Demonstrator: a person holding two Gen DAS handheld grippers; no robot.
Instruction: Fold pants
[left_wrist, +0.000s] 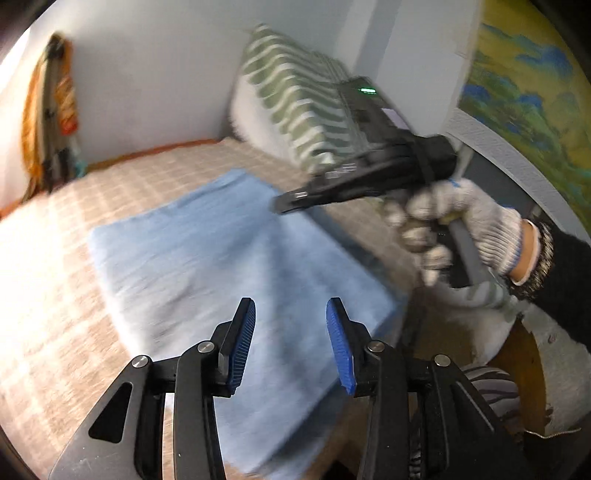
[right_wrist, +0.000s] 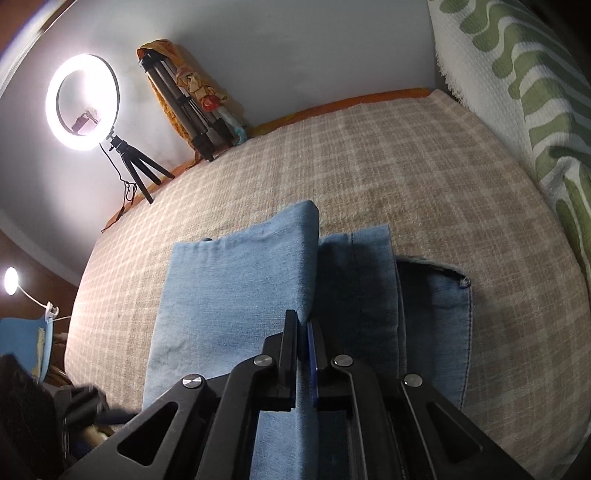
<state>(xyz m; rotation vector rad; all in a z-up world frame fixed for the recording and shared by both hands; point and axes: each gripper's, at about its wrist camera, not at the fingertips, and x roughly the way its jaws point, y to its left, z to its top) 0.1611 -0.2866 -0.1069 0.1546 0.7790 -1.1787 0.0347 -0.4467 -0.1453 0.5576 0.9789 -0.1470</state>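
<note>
Light blue denim pants (left_wrist: 229, 266) lie partly folded on a checked beige bed cover (left_wrist: 129, 177). My left gripper (left_wrist: 290, 343) is open and empty, held above the near edge of the pants. My right gripper (right_wrist: 303, 332) is shut on a raised fold of the pants (right_wrist: 258, 280), lifting that layer over the lower denim (right_wrist: 436, 310). From the left wrist view the right gripper (left_wrist: 295, 201) appears above the far right side of the pants, held by a gloved hand (left_wrist: 461, 225). That view is motion-blurred.
A green-and-white patterned blanket (right_wrist: 524, 92) is piled at the bed's right side. A ring light on a tripod (right_wrist: 83, 103) and a folded tripod (right_wrist: 184, 107) stand against the far wall. A small lamp (right_wrist: 11, 280) glows at the left.
</note>
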